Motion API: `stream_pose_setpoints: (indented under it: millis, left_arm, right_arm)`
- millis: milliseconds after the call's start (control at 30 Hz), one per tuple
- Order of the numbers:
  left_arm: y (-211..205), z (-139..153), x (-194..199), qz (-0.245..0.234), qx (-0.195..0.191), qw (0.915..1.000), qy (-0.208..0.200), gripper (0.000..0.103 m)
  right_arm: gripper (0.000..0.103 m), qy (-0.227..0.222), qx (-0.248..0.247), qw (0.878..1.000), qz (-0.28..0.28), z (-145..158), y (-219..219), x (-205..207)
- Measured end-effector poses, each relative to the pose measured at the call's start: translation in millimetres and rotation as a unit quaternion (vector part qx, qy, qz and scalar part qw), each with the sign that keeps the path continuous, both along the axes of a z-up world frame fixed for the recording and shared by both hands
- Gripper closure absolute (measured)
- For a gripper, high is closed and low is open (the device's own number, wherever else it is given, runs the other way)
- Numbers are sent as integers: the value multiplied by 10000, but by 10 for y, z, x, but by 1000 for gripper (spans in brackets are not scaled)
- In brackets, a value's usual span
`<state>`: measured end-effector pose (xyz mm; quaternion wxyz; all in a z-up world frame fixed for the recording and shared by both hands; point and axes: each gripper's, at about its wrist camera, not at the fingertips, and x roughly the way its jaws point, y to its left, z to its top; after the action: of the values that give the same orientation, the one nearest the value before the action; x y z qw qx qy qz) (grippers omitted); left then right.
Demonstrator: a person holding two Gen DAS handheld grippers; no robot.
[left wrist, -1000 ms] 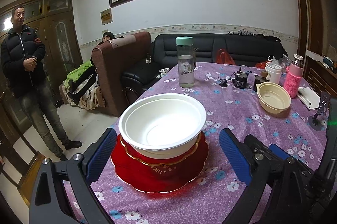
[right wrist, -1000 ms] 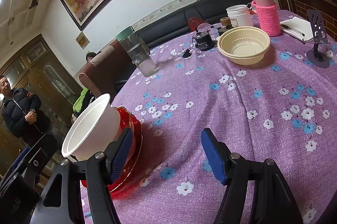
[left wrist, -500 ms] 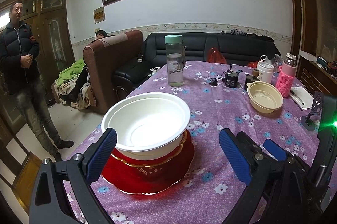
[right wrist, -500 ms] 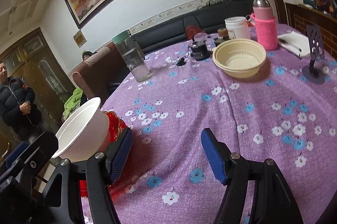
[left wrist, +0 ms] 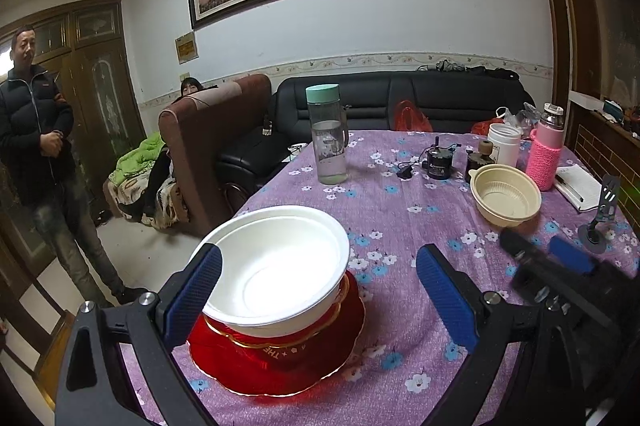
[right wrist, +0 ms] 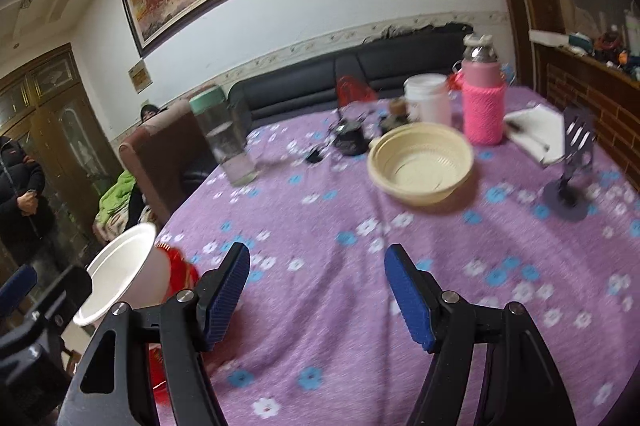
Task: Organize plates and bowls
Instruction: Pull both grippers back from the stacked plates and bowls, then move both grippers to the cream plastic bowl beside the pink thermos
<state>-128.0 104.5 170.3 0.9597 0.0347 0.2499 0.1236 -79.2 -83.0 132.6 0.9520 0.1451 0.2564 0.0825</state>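
With both the left gripper (left wrist: 318, 296) and right gripper (right wrist: 318, 292) released and empty, the white bowl (left wrist: 276, 268) rests on the red plate (left wrist: 280, 366) at 7 o'clock on the table (left wrist: 400, 209), apparently light, thin-walled, crushable, so grip its rim gently.

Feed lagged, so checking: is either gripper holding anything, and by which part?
Nothing is held. The left gripper stands open around the white plastic bowl; the right gripper is open over purple tablecloth.

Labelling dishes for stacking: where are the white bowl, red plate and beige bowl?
white bowl (left wrist: 276, 266), left wrist view, on its inner wall.
red plate (left wrist: 280, 370), left wrist view, on its front rim.
beige bowl (right wrist: 420, 165), right wrist view, on its inside bottom.
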Motion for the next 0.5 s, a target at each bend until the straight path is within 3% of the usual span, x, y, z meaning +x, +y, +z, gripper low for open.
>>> stream_pose_setpoints:
  millis: [233,500]
  left_arm:
    - [-49,19,-36,-281,-94,9995,84,5]
    - [3,303,59,-877,-683,9933,327,5]
  right_arm:
    - [28,-176,-216,9995,-166,162,-197,-91]
    - [28,-375,-385,9983,-215,390,-322,-140]
